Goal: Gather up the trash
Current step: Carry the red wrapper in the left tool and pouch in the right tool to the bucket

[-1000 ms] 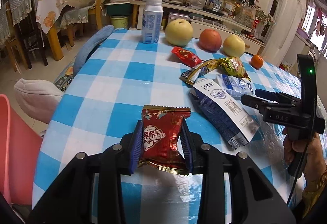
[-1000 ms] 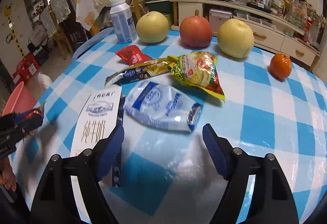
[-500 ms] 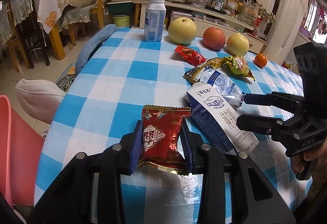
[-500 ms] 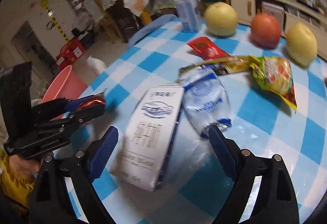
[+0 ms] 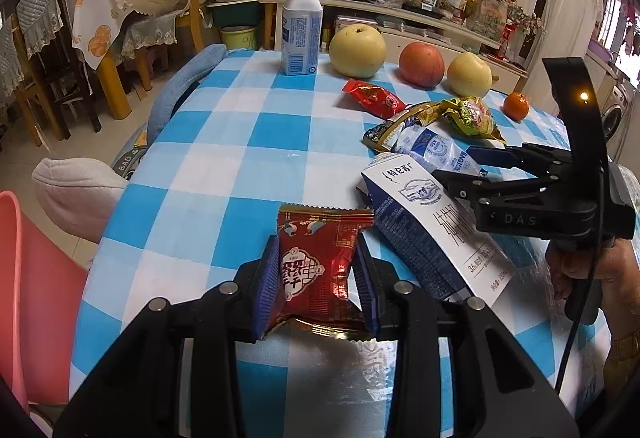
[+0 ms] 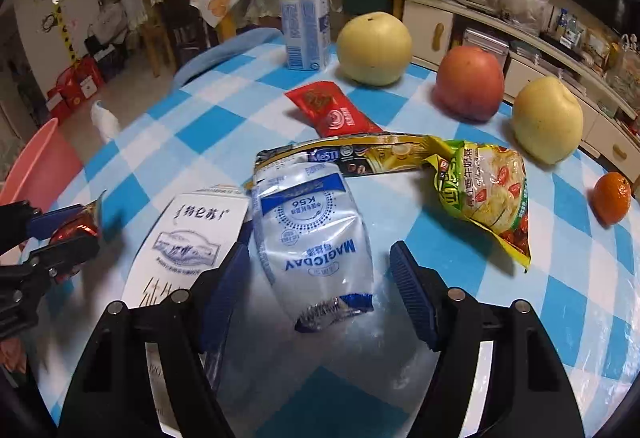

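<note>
**R gripper lines up on the white pouch; L holds its red wrapper**

Table, blue-white check cloth: same layout as a sec ago, fruit and bottle at the far edge, trash in the middle. No litter has shifted.

Biggest change: the right gripper has swung across from the flattened milk carton and now straddles the white pouch. Half a sec back the carton sat between its fingers; now the pouch does. Jaws are closing, roughly two-thirds open, pads not yet touching the pouch on either side. The left finger overlaps the carton's edge, so a pinch could prob catch both.

Left gripper: no change. Nearly shut, clamped on the red snack wrapper, held above the near table edge.

Other trash untouched: gold sachet, green-yellow snack bag, small red packet.

Meaning: one piece secured, second pick about to land. Pink bin waits at the left, likely the drop spot.
</note>
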A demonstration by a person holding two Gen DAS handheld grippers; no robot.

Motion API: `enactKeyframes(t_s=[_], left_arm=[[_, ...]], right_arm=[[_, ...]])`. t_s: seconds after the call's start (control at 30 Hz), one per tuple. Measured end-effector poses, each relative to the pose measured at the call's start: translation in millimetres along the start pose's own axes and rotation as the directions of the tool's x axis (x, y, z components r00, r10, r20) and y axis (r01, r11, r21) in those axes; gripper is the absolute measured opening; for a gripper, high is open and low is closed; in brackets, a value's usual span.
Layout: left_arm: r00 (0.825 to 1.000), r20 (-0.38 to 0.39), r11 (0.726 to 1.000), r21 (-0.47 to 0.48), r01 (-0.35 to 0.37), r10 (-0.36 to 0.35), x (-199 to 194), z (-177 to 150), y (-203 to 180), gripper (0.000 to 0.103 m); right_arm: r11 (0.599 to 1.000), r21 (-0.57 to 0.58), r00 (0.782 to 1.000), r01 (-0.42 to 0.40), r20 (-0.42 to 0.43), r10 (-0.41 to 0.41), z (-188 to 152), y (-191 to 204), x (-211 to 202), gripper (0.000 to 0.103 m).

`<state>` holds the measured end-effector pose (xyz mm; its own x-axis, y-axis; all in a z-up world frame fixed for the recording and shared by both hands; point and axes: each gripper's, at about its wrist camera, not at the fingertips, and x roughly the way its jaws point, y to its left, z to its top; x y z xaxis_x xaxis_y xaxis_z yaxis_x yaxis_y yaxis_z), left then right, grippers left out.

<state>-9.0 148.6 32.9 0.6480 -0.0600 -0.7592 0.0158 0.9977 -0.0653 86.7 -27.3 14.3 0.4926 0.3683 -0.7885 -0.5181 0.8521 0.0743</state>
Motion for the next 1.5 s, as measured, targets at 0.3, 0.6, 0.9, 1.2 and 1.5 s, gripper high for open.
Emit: enactKeyframes(t_s=[0.3,0.6,0.9,1.2,1.5], left_arm=[[1.000,-0.004,1.000,-0.004,-0.002,0.002,2,0,2,0.038],[0.999,0.031,0.999,-0.042,0.008,-0.007,-8,1,13,0.038],[0.993,0.115,0.995,-0.097,0.000,0.011,-39,8,37,0.038],[0.958,0.204,0.940,-0.317,-0.128,0.200,-92,4,122,0.038],[0.887,0.100,0.713,-0.639,-0.290,0.451,-139,-32,244,0.038]], right_arm=[[0.999,0.031,0.999,-0.045,0.011,0.045,-2,0,3,0.061],[0.998,0.063,0.997,0.011,0.072,-0.015,-2,3,-19,0.060],[0.990,0.102,0.978,-0.100,0.194,0.078,10,44,-68,0.060],[0.944,0.040,0.922,-0.329,0.230,0.312,29,161,-86,0.060],[0.893,-0.120,0.879,-0.434,0.161,0.449,55,305,-65,0.061]])
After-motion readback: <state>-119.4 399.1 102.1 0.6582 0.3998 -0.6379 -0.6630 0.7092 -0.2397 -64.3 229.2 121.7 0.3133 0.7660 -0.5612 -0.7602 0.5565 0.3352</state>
